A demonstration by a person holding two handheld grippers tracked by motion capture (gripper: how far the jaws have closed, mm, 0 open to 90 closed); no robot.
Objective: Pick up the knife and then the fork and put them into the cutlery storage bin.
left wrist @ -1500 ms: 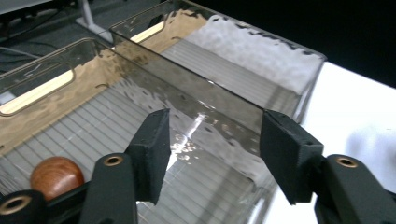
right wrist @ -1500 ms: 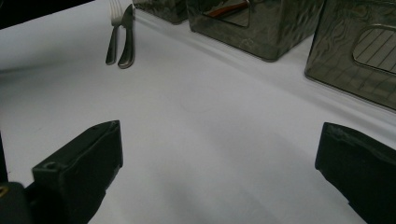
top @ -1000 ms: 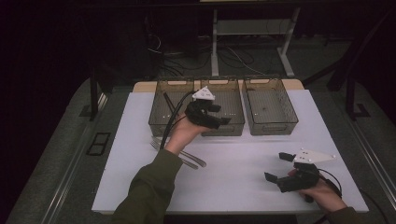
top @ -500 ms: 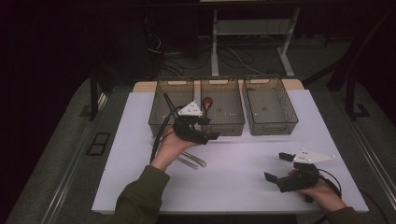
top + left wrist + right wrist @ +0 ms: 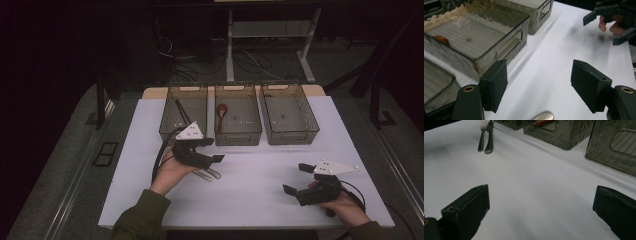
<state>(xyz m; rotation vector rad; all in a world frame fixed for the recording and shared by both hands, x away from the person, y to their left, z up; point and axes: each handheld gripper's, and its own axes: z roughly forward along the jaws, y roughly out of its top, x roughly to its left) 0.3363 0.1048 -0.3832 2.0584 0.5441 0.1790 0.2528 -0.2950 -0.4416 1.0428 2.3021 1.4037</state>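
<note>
So the left gripper [image 5: 212, 150] is held low over the white table top [image 5: 250, 190], just in front of the gap between the left bin [image 5: 183, 116] and the middle bin [image 5: 238, 120]. Its jaws are spread wide with nothing pinched between them, and bare table is seen through the gap in the left gripper view. A fork [image 5: 481, 137] and a knife [image 5: 489, 138] are laid side by side on the table right under that gripper; in the high view their handles are seen poking out just below it, and a rounded metal handle end [image 5: 543, 116] is caught at the bottom edge of the left gripper view.

A red-brown spoon [image 5: 221, 112] is seen lying in the middle bin, and a pair of dark sticks, chopsticks probably, is leaned inside the left bin. The right bin [image 5: 289, 112] is set just beside the middle one.

The right gripper [image 5: 299, 179] is held near the table's front right corner, well apart from the cutlery. Its jaws are spread wide too, with only white table between them.
</note>
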